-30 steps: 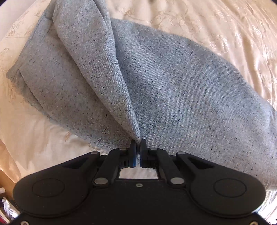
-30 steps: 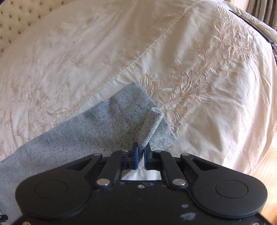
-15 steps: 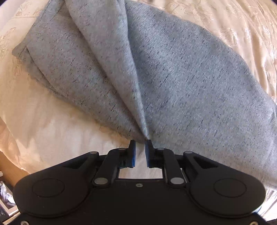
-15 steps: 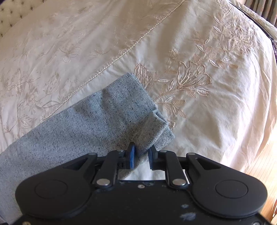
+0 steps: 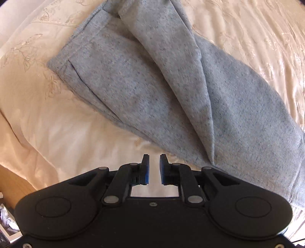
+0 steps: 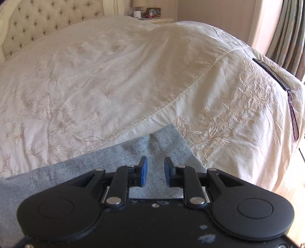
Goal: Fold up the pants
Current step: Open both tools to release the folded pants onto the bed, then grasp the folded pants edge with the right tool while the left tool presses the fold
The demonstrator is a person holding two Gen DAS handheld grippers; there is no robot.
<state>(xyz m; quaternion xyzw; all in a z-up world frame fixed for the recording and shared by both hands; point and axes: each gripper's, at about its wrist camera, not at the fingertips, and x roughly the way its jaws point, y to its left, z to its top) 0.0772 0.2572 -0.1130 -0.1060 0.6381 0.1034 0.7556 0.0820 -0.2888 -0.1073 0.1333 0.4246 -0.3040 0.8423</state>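
Note:
Grey speckled pants (image 5: pixel 152 85) lie on a cream embroidered bedspread (image 5: pixel 47 124), with a raised fold running down their middle. Their waistband is at the upper left of the left wrist view. My left gripper (image 5: pixel 154 167) is open and empty, just off the pants' near edge. In the right wrist view the pants' leg end (image 6: pixel 152 148) lies flat on the bedspread (image 6: pixel 114 76). My right gripper (image 6: pixel 155 169) is open and empty, above the leg end.
A tufted headboard (image 6: pixel 47 22) and a nightstand (image 6: pixel 152 17) stand at the back. A dark flat object with a strap (image 6: pixel 272 72) lies at the bed's right edge. Curtains (image 6: pixel 286 28) hang at right. Wooden floor (image 6: pixel 282 192) shows below the bed's edge.
Both grippers have let go of the pants and opened. The left one has pulled back off the fabric's edge. The right one has lifted, and the leg end now lies flat.

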